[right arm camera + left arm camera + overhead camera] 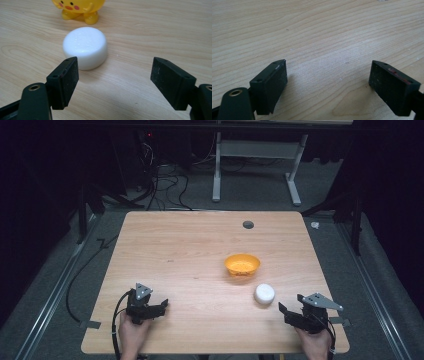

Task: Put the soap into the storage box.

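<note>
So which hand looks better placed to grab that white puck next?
The right, I'd say. The right gripper sits just beside the white puck, jaws open and aimed at it, with nothing between them. The left gripper is across the table, facing bare wood.

The high view looks forward and down from above my side of the wooden table (pixel 175 250), far enough back to take in the whole top and the floor beyond. The left gripper view rides low, close over bare wood (pixel 317 37). The right gripper view sits just as low, facing the white puck (pixel 85 47) and the yellow bowl (pixel 78 8) behind it; the high view shares both, puck (pixel 264 293) and bowl (pixel 242 264).
</note>
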